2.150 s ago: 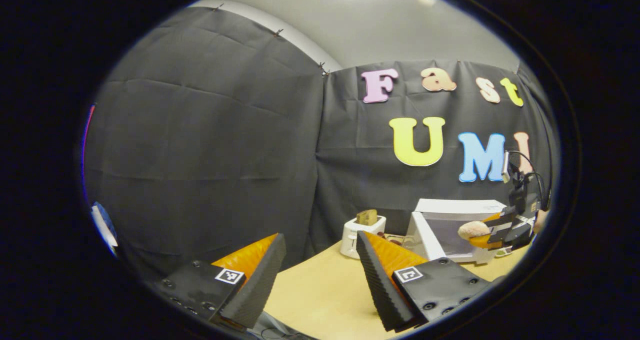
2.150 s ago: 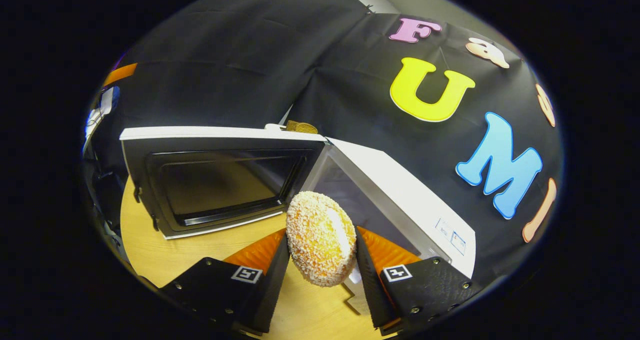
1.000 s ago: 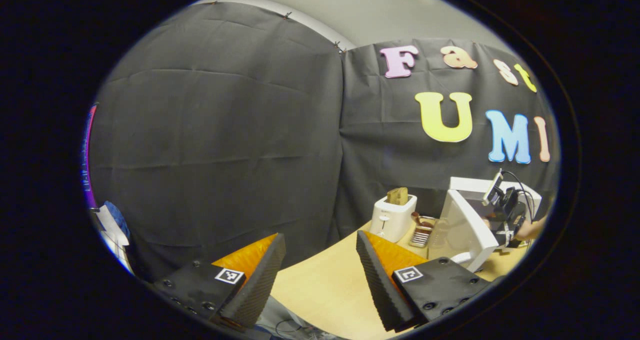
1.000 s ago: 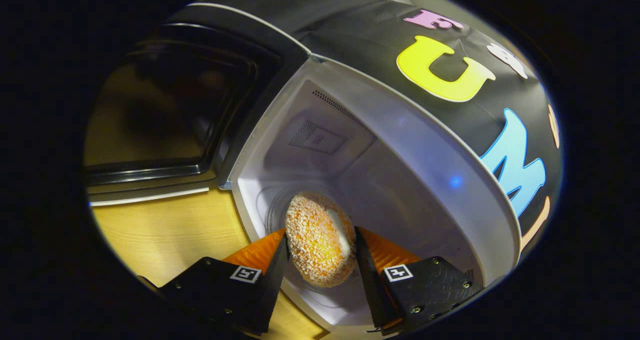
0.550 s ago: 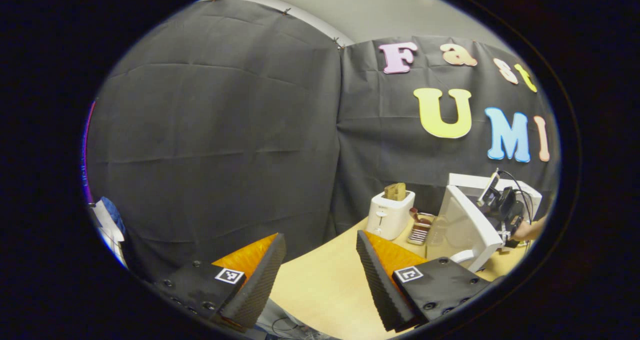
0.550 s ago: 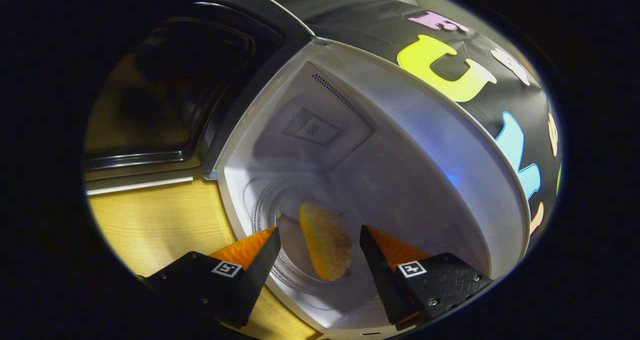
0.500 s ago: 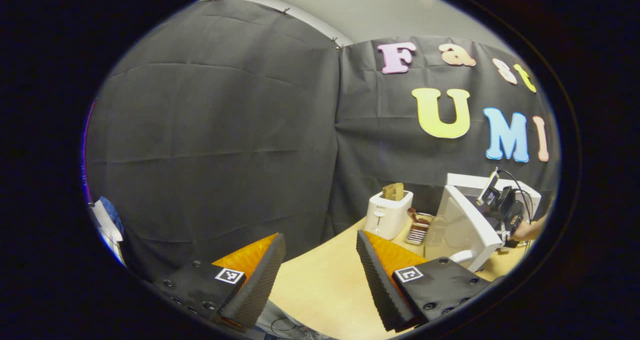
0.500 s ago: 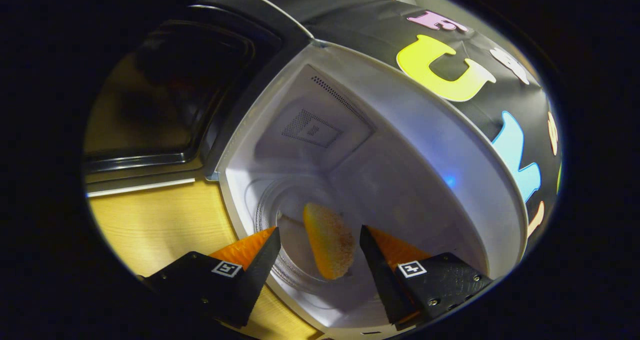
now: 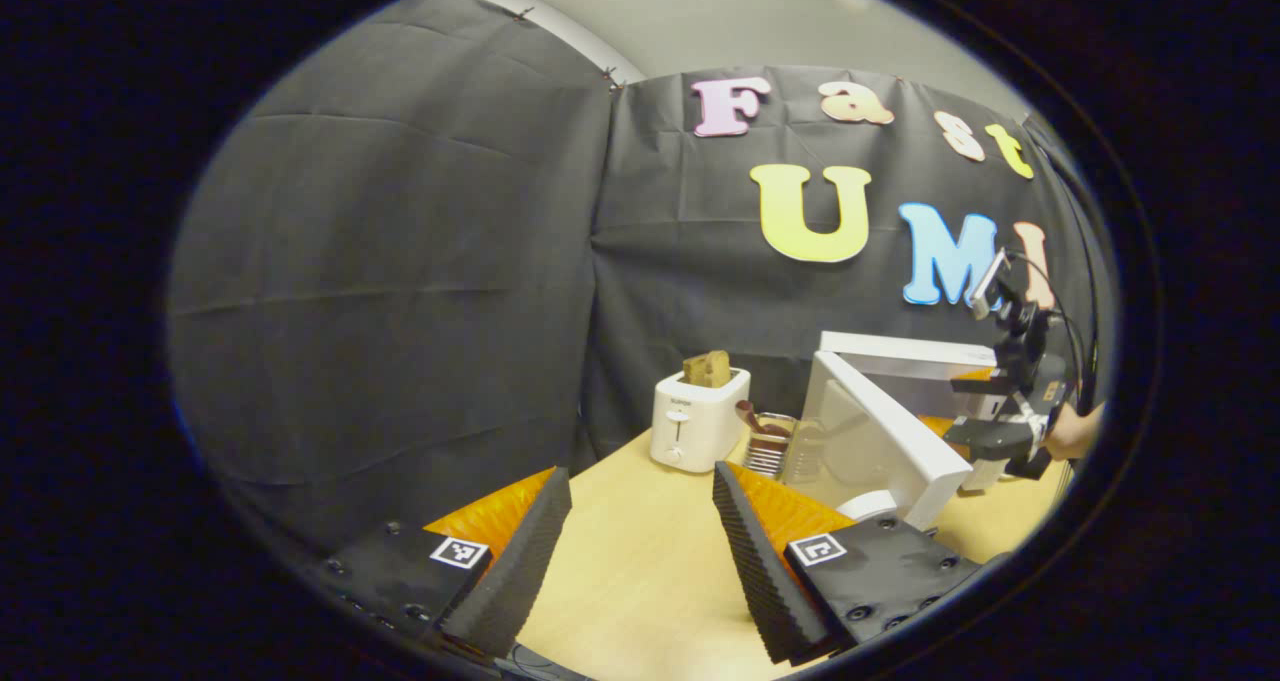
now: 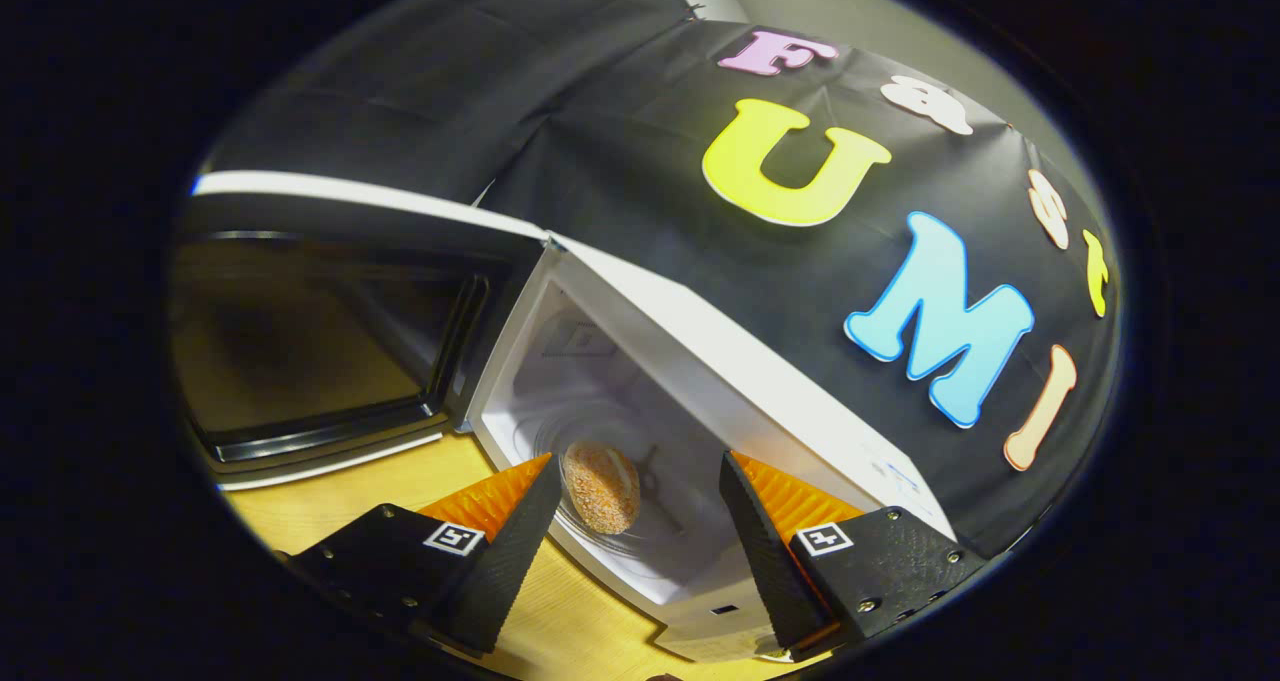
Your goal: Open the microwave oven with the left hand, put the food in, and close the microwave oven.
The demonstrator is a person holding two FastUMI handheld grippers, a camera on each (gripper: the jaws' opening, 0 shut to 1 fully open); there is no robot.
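Observation:
The white microwave (image 10: 760, 381) stands with its door (image 10: 320, 351) swung wide to the left. A round, crumb-coated food piece (image 10: 600, 486) lies on the glass turntable inside. My right gripper (image 10: 640, 458) is open, just outside the oven mouth, with the food beyond its fingers and nothing between them. My left gripper (image 9: 639, 471) is open and empty above the wooden table (image 9: 620, 521), well short of the microwave (image 9: 905, 356) and its open door (image 9: 875, 441). In the left gripper view the right gripper (image 9: 1000, 416) and the hand (image 9: 1075, 431) holding it are in front of the oven.
A white toaster (image 9: 695, 423) with a slice of bread (image 9: 707, 368) in it stands left of the microwave. A small rack (image 9: 768, 443) sits between them. Black cloth walls close off the back and left side.
My right gripper opened and let the food go inside the microwave, then pulled back out of the cavity. The left gripper stayed open and its view swung slightly.

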